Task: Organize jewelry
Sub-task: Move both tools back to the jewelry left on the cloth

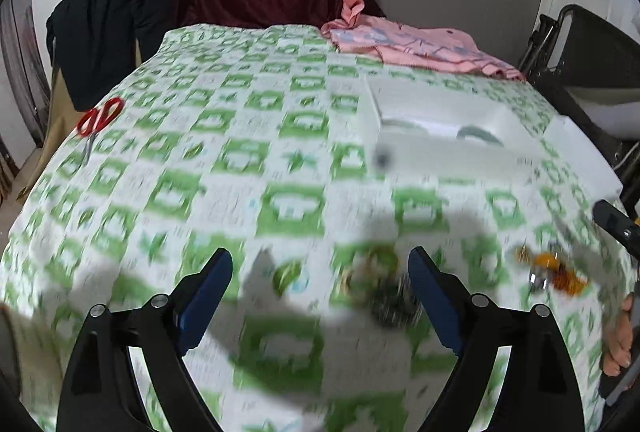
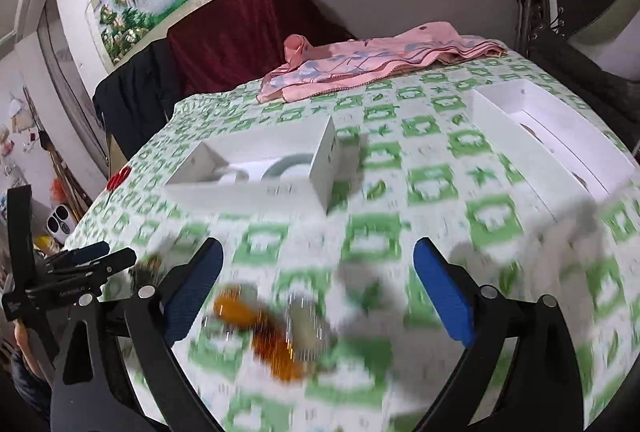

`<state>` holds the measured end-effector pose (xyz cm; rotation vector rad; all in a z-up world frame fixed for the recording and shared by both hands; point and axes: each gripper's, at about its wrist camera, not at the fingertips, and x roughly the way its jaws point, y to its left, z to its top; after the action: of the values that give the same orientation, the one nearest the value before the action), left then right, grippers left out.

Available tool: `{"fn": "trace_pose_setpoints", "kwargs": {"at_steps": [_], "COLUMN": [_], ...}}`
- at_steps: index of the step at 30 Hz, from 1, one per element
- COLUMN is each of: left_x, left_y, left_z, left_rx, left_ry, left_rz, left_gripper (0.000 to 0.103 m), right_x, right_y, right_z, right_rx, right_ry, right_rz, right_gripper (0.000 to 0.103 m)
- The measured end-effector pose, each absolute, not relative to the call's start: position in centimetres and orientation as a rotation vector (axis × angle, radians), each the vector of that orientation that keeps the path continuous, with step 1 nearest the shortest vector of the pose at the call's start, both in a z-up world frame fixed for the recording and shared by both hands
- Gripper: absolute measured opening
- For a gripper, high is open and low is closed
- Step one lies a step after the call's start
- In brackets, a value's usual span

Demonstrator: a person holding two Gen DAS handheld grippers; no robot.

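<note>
— What are your grippers doing?
— My left gripper (image 1: 320,296) and right gripper (image 2: 318,288) both gape wide, holding nothing.
— And the jewelry?
— An amber piece (image 2: 276,336), blurred, lies on the cloth (image 2: 432,188) between my right fingers. A dark beaded pile (image 1: 380,288) sits by my left gripper's right finger. The white box (image 2: 256,172) stands open beyond.

**Count of things on the table**

Two open white boxes (image 2: 264,172) (image 2: 560,148) sit far on the table, one left, one right. One pink cloth (image 2: 360,64) lies at the far edge. One pair of red scissors (image 1: 98,122) lies far left. Two blurred jewelry clusters lie near: one amber (image 2: 272,332), one dark (image 1: 380,288).
</note>
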<state>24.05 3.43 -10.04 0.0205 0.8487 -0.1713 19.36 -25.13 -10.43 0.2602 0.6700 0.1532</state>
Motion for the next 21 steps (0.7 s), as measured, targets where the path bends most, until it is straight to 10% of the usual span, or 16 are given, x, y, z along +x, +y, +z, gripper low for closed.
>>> {"fn": "trace_pose_setpoints", "kwargs": {"at_steps": [21], "left_x": [22.6], "left_y": [2.8], "left_z": [-11.3], "left_rx": [0.132], "left_ry": [0.878], "left_rz": [-0.075], "left_gripper": [0.099], "right_x": [15.8], "right_y": [-27.7], "right_z": [-12.4], "right_rx": [0.523], "right_ry": [0.692], "right_rz": [0.254], "right_gripper": [0.096]}}
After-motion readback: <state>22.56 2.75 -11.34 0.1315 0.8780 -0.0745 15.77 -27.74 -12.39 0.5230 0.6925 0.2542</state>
